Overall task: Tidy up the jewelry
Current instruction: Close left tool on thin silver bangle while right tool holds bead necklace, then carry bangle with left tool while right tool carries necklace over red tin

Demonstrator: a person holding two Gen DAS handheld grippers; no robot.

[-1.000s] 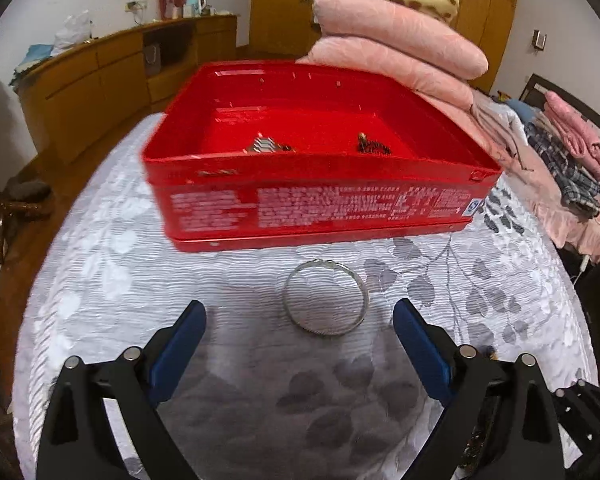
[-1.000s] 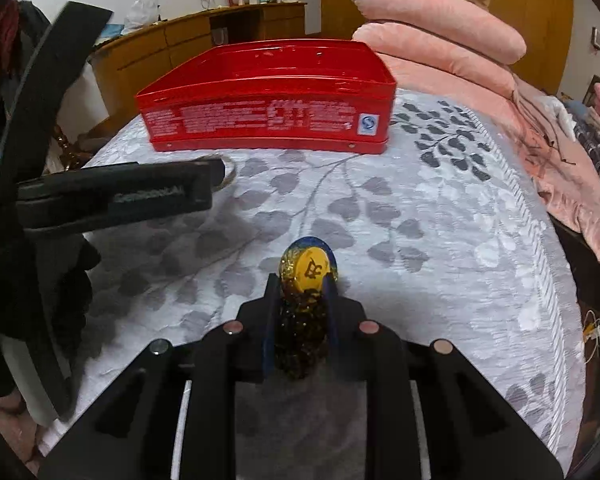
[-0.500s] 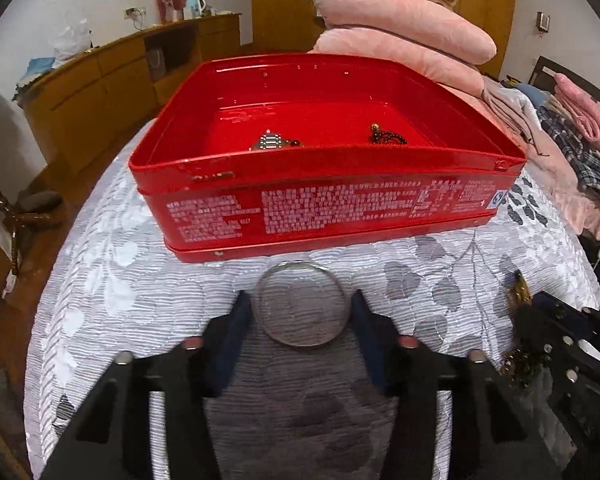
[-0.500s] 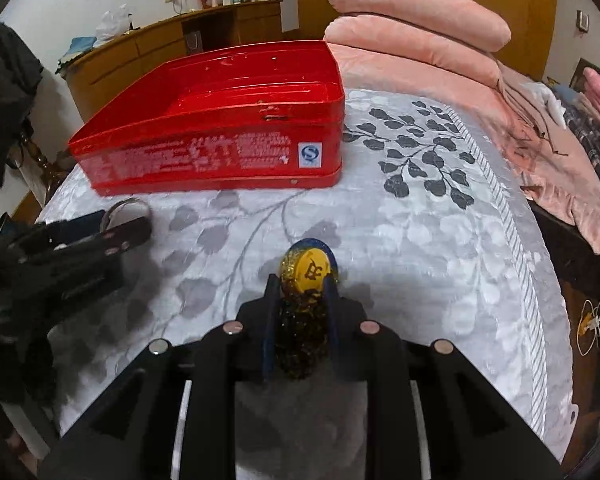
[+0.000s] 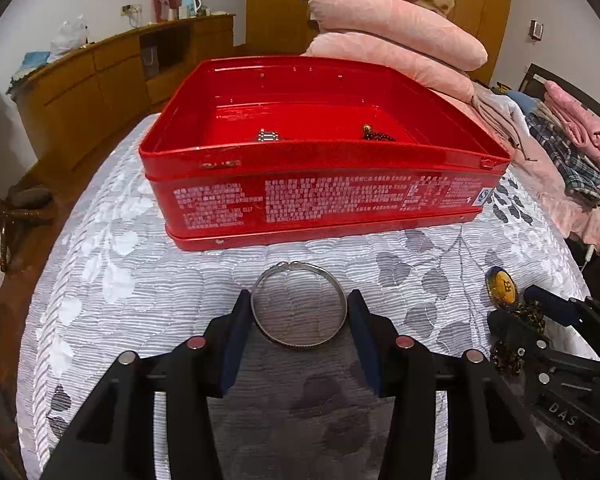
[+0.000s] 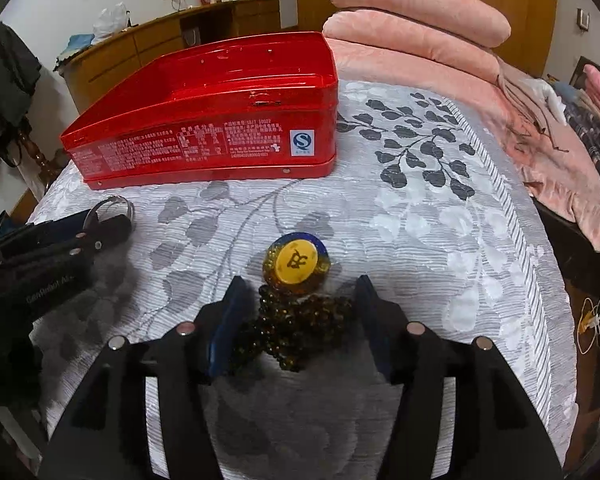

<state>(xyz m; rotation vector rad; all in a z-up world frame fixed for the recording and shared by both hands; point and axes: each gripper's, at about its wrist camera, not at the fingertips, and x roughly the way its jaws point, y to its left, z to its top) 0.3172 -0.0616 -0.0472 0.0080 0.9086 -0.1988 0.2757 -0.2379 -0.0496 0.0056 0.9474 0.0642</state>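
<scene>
Left wrist view: the left gripper (image 5: 299, 309) has its blue fingers (image 5: 236, 332) clamped on the thin silver metal bangle (image 5: 299, 305), as half a second ago, flat on the grey leaf-patterned bedspread (image 5: 100, 280) just before the open red metal tin (image 5: 320, 196). The right gripper (image 6: 298, 310), pinched shut earlier, is opening; its dark bead bracelet with yellow round pendant (image 6: 296, 300) now lies loose on the bedspread between the spread fingers.

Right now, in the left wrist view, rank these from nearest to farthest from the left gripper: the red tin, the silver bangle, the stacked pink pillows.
1. Silver bangle: between the left gripper's fingers, on the bedspread.
2. Red tin: just beyond the bangle, straight ahead.
3. Stacked pink pillows: behind the tin, toward the right.
</scene>
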